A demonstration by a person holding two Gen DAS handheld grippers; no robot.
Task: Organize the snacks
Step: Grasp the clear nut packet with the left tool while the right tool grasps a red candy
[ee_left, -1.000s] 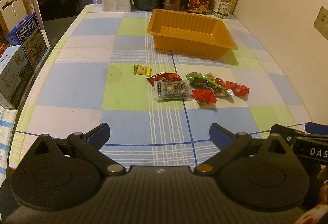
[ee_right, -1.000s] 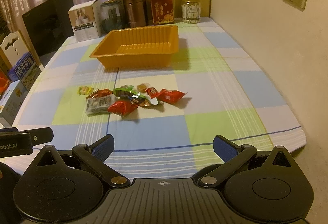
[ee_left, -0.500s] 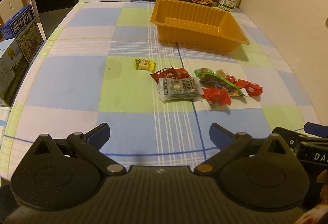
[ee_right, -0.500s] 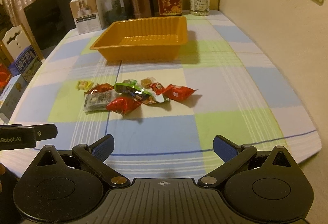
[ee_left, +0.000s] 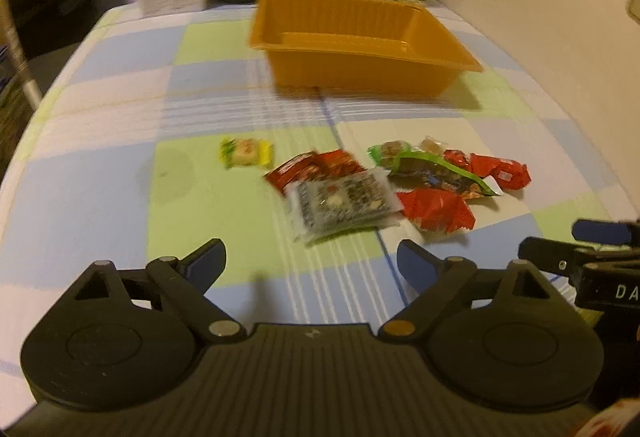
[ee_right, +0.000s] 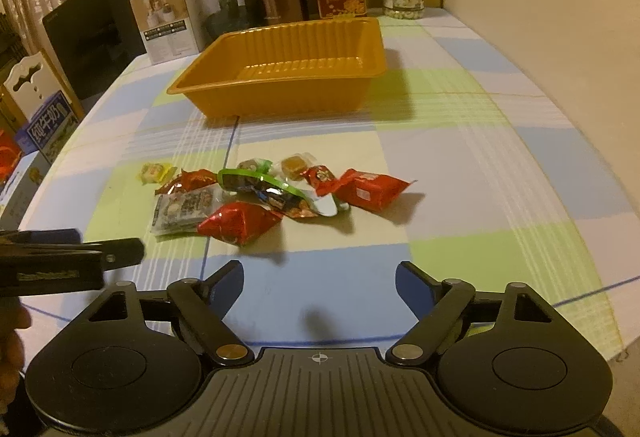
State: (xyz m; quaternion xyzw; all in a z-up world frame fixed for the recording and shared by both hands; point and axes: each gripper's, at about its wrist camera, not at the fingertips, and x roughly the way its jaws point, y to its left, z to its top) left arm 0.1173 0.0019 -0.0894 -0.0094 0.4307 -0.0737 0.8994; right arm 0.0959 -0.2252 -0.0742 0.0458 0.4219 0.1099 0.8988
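Checked cloth in blue, green and white squares covers the desk (ee_right: 460,165). Behind sits a ribbed orange plastic tray (ee_right: 280,93); before it, crinkly foil snack packets (ee_right: 280,197). Both grippers, left (ee_left: 312,257) and right (ee_right: 320,277), have jaws just narrowing, released, nothing between.

Left black two-finger gripper with blue pads (ee_left: 311,262) pitched downward, jaws apart, just been closing, nothing between them; right black two-finger gripper with blue pads (ee_right: 319,283) alongside, likewise narrowing, empty, tilted downward.
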